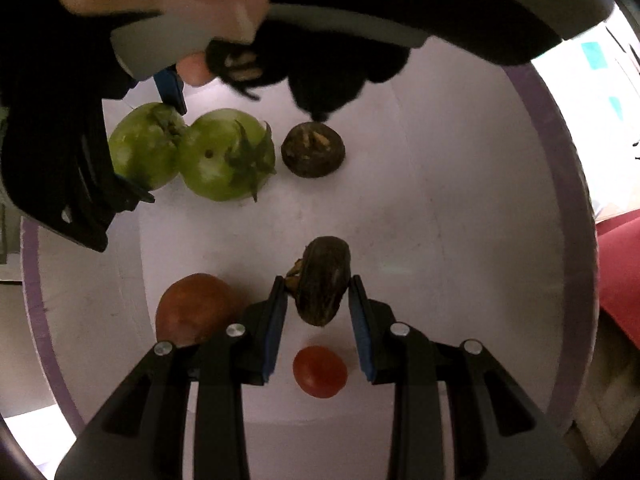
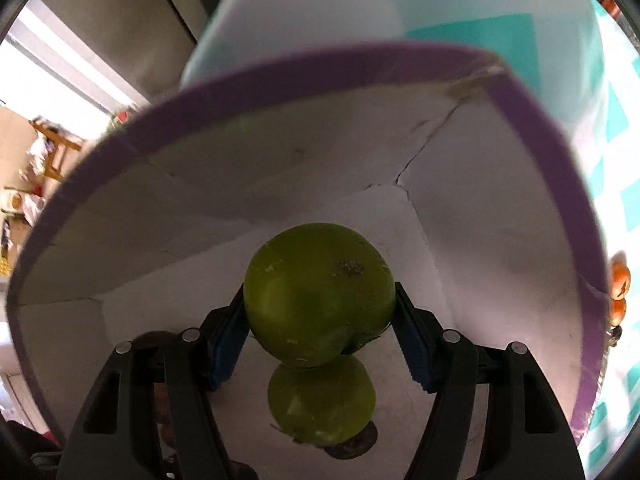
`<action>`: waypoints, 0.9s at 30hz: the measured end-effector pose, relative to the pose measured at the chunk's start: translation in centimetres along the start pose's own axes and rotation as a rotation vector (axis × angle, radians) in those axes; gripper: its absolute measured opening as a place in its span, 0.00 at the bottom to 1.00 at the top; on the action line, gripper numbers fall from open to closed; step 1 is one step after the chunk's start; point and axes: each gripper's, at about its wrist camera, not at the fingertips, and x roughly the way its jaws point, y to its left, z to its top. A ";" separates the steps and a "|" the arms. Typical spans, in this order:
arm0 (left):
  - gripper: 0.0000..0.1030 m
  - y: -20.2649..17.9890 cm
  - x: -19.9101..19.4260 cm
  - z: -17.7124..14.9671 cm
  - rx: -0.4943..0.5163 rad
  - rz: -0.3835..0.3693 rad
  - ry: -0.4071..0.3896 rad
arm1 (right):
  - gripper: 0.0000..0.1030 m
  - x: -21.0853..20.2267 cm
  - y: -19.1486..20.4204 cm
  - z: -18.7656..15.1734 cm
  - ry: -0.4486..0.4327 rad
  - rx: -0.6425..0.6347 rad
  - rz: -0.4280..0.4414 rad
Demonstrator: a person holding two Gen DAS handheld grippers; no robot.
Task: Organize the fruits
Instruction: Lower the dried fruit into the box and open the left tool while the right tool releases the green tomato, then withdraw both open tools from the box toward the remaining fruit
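Left wrist view: I'm pointing straight down into a white box with a purple rim (image 1: 560, 152). My left gripper (image 1: 318, 300) sits lower centre, blue pads either side of a dark brown wrinkled fruit (image 1: 322, 284); left pad touches its stalk end, right pad sits right at its edge, so I read it as clamped on that fruit. Under the jaws, bottom centre, a small red tomato (image 1: 320, 372) lies on the box floor. Lower left, just beside my left finger, a reddish-brown round fruit (image 1: 192, 312). Upper left of frame, two green tomatoes touching each other: the left one (image 1: 140, 148) is between the right gripper's (image 1: 160, 148) blue pads, the second green tomato (image 1: 224, 156) lies next to it with its calyx facing right. Just right of those, a second dark brown fruit (image 1: 312, 152), apart from them. A hand (image 1: 168, 4) holding the right gripper fills the top left, blurred.

Right wrist view: my right gripper (image 2: 320, 320) is clamped on a green tomato (image 2: 320, 292), centre of frame, both blue pads pressed on its sides. Directly below it in the picture, the other green tomato (image 2: 320, 400), touching or nearly touching the held one, can't tell which. Something dark under its lower edge, too hidden to name. The box walls (image 2: 240, 184) curve around the upper half, purple rim on top. Far right edge, outside the box, orange fruits (image 2: 620, 280) on a teal-and-white patterned surface (image 2: 616, 184)
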 end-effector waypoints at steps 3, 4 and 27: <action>0.32 0.3 0.0 -0.1 -0.006 -0.005 0.003 | 0.64 0.5 0.2 -0.1 0.005 -0.004 -0.011; 0.32 0.3 0.1 -0.2 -0.005 -0.005 0.007 | 0.64 0.6 0.2 0.0 0.000 -0.004 -0.013; 0.84 2.8 -3.8 0.3 -0.243 0.223 -0.051 | 0.83 -16.4 -8.7 -9.3 -0.484 0.261 0.212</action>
